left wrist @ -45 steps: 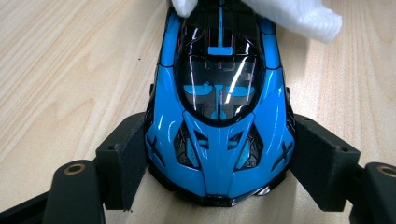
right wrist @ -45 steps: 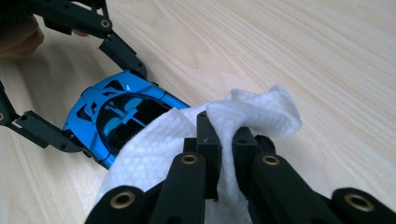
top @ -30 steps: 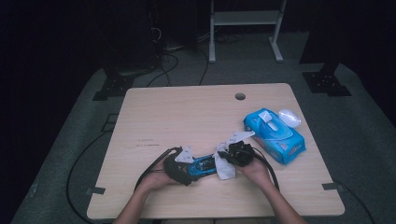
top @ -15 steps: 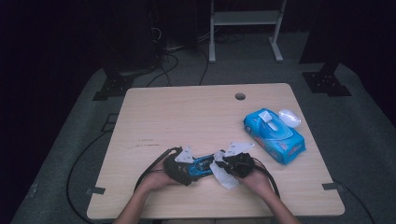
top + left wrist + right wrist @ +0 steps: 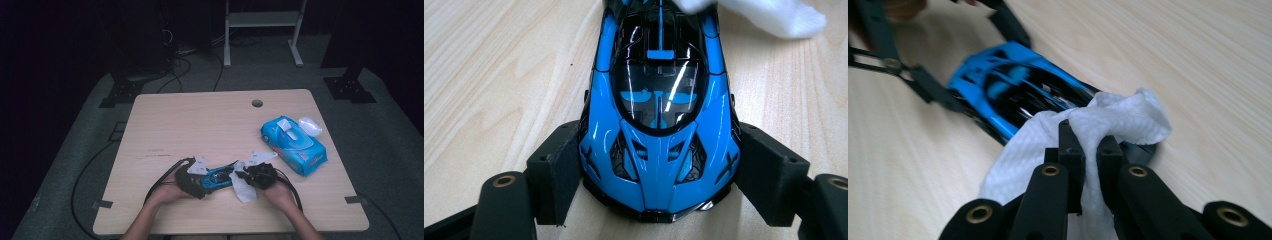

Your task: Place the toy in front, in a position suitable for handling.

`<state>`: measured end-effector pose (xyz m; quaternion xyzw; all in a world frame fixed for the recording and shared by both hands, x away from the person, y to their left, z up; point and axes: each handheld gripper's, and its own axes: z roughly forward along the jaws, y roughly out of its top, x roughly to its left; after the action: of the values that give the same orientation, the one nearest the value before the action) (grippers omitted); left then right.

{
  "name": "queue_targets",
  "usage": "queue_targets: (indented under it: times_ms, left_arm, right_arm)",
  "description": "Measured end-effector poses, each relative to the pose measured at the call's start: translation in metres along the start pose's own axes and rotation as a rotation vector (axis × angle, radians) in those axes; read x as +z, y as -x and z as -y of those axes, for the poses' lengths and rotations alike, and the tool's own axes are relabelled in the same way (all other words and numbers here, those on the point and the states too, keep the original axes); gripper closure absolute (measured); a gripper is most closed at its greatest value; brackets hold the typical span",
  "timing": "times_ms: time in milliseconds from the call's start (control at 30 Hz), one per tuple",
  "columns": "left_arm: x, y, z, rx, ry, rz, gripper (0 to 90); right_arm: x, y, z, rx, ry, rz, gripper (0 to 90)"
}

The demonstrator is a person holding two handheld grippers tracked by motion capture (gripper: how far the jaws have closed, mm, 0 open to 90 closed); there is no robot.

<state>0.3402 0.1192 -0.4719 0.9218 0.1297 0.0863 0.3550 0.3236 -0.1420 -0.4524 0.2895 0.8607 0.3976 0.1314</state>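
Landmark: the blue toy car, lying on the worktop close to the person's edge, between the 2 hands.

- Left gripper: its 2 fingers clamp the car's blunt end from both flanks, pads pressed to the bodywork. Car sits flat, wheels down.
- Right gripper: fingers pinched tight on a bunched white wipe. The wipe rests against the car's far end as seen from the left gripper, draped over its edge and partly onto the worktop beside it.
- Beyond the car, up and to its right: blue wipes pack, flap raised, well apart from the work.

Step in hand, as I judge it: wiping the car's body while the other gripper steadies it.

How to do it well:
1. Keep the left clamp firm but not tighter; glossy shell could slip or scuff.
2. Draw the wipe along the car's length toward the left gripper, roof and flanks in turn.
3. Press lightly downward, so the car stays seated and does not pivot out of the clamp.
4. Watch the loose tail of the wipe; it could snag under the wheels.
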Motion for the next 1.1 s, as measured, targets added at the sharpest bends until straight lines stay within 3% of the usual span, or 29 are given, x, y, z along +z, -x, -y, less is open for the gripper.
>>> queue_targets:
  times_ms: [67, 133, 233, 300, 367, 467, 533, 667, 800, 933, 1000, 1100]
  left_arm:
    - [0.001, 0.000, 0.000, 0.001, 0.003, 0.003, 25.4]
    - [0.001, -0.001, 0.000, -0.002, 0.004, 0.007, 25.5]
    - [0.000, 0.000, 0.000, -0.006, 0.000, 0.002, 25.4]
    - [0.000, 0.000, 0.000, -0.004, -0.001, 0.004, 25.5]
    - [0.000, 0.000, 0.000, -0.004, 0.000, 0.002, 25.5]
    - [0.001, 0.000, 0.000, -0.006, 0.004, 0.005, 25.5]
    - [0.001, 0.000, 0.000, -0.009, 0.003, 0.005, 25.5]
    - [0.001, 0.000, 0.000, -0.016, 0.007, 0.007, 25.5]
    - [0.001, 0.000, 0.000, -0.017, 0.006, 0.004, 25.5]
    - [0.001, 0.000, 0.000, -0.017, 0.005, 0.005, 25.5]
    - [0.001, 0.000, 0.001, -0.015, 0.006, 0.006, 25.5]
    - [0.001, 0.000, 0.000, -0.011, 0.011, 0.005, 25.5]
  right_arm:
    - [-0.003, 0.006, 0.004, 0.044, 0.012, -0.015, 85.8]
    - [-0.001, 0.001, 0.002, 0.025, 0.009, 0.001, 85.8]
    - [0.004, -0.009, -0.001, 0.007, 0.022, -0.031, 85.7]
    - [0.005, -0.011, -0.003, -0.015, 0.017, -0.027, 85.7]
    - [0.003, -0.004, -0.001, 0.021, 0.021, -0.044, 85.7]
    - [0.000, 0.005, 0.003, 0.054, 0.024, -0.024, 85.8]
    - [0.001, 0.004, 0.003, 0.057, 0.026, -0.022, 85.8]
    - [0.005, -0.008, -0.010, 0.029, 0.046, -0.058, 85.8]
    - [0.021, -0.025, -0.029, -0.016, 0.055, -0.094, 85.8]
    - [0.045, -0.043, -0.042, -0.093, -0.003, -0.108, 85.8]
    - [0.048, -0.043, -0.045, -0.104, -0.010, -0.109, 85.7]
    - [0.043, -0.029, -0.044, -0.063, -0.004, -0.078, 85.7]
